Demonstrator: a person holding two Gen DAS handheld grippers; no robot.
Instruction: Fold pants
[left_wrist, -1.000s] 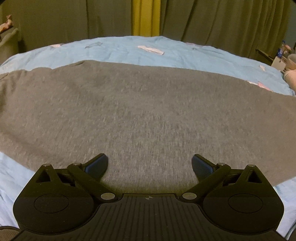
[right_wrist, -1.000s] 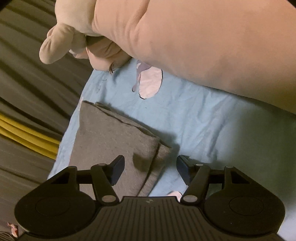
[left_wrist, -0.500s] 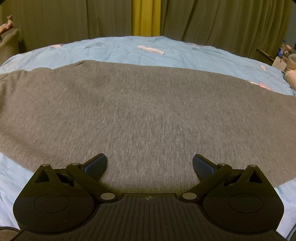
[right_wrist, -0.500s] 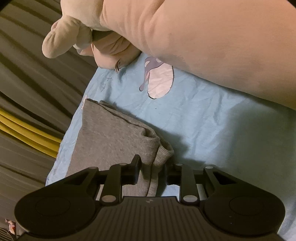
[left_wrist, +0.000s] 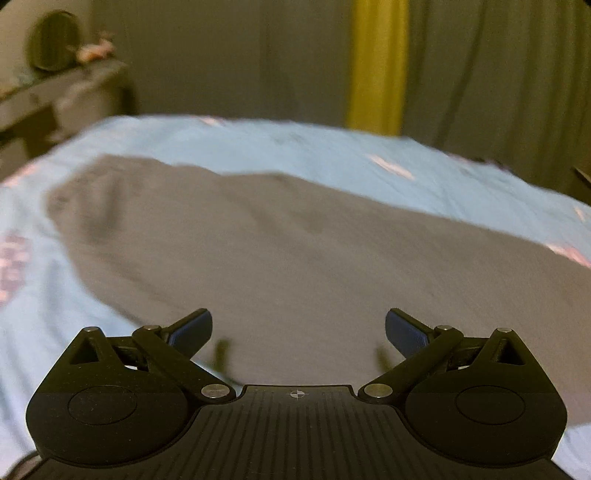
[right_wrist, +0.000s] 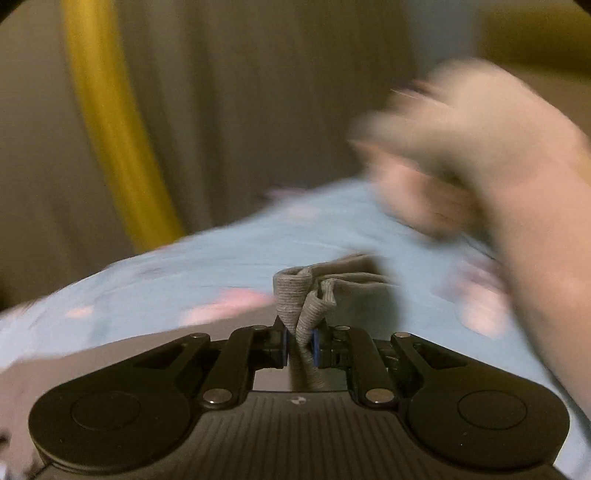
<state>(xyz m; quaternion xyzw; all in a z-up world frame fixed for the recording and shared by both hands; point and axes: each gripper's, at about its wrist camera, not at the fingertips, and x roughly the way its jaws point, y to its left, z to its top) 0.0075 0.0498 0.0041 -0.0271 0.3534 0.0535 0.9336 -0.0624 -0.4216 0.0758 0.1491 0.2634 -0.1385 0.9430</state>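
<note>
Grey knit pants (left_wrist: 295, 251) lie spread across the light blue bedsheet (left_wrist: 258, 144) in the left wrist view. My left gripper (left_wrist: 298, 330) hovers over their near edge, open, nothing between its fingers. In the right wrist view my right gripper (right_wrist: 299, 341) has its jaws closing on a bunched ribbed cuff of the pants (right_wrist: 301, 291), which sticks up between the blue pads and is lifted off the sheet (right_wrist: 207, 266). The picture is blurred by motion.
A large beige stuffed toy (right_wrist: 498, 166) lies on the bed at the right of the right wrist view. Dark curtains with a yellow strip (left_wrist: 376, 62) hang behind the bed. A shelf with small objects (left_wrist: 55, 88) stands at the far left.
My right gripper went from open to shut on the pants cuff, then rolled and lifted it off the sheet. My left gripper rose and turned, still open; the pants now sit further right.
</note>
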